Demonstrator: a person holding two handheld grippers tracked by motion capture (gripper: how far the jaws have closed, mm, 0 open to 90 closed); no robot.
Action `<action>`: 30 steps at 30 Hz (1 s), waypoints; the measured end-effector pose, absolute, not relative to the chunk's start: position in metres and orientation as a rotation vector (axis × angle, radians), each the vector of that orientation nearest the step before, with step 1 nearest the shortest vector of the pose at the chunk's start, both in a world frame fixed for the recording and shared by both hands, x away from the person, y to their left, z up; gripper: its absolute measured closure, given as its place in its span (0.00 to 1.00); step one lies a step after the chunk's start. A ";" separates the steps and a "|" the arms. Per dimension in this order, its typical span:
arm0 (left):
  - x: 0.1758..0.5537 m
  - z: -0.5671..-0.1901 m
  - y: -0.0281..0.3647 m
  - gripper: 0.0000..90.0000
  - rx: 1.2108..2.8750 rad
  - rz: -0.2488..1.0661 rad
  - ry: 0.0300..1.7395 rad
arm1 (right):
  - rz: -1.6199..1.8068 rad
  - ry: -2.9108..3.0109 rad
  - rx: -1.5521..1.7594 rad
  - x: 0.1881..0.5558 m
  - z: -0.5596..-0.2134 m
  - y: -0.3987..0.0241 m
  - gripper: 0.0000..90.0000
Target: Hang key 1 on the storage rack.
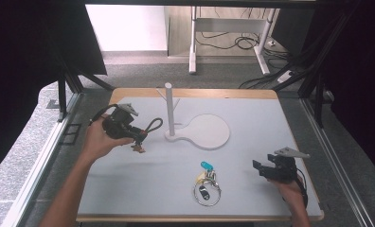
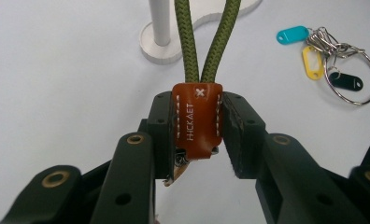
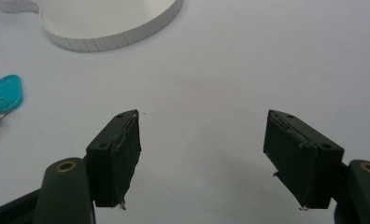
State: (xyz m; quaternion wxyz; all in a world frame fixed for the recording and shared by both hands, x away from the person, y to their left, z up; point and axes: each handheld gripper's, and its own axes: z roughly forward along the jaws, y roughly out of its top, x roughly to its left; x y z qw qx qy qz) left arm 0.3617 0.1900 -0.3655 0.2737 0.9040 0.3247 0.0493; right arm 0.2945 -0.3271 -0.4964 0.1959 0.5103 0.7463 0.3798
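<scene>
cord: green braided cloth
tag: glossy brown leather, white stitching
key ring: shiny metal
table: matt, smooth

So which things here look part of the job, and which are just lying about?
Likely in the job:
- left gripper, jaws shut on the brown leather tab of the green cord keychain
- white peg stand, just ahead of that loop

Lying about, for now:
- key ring with coloured tags
- right gripper, jaws open, holding nothing

The brown leather tab reads "HICKAET" beneath a stitched white cross.
</scene>
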 end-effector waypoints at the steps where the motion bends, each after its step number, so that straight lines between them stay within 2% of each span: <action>1: 0.363 -0.365 0.190 0.74 2.428 0.133 0.875 | 1.062 2.092 1.429 0.295 -0.497 -0.327 0.30; 12: 0.383 -0.351 0.193 0.74 2.398 0.131 0.909 | 1.056 2.106 1.448 0.297 -0.500 -0.329 0.30; 30: 0.395 -0.332 0.197 0.74 2.358 0.137 0.937 | 1.043 2.113 1.445 0.297 -0.501 -0.328 0.30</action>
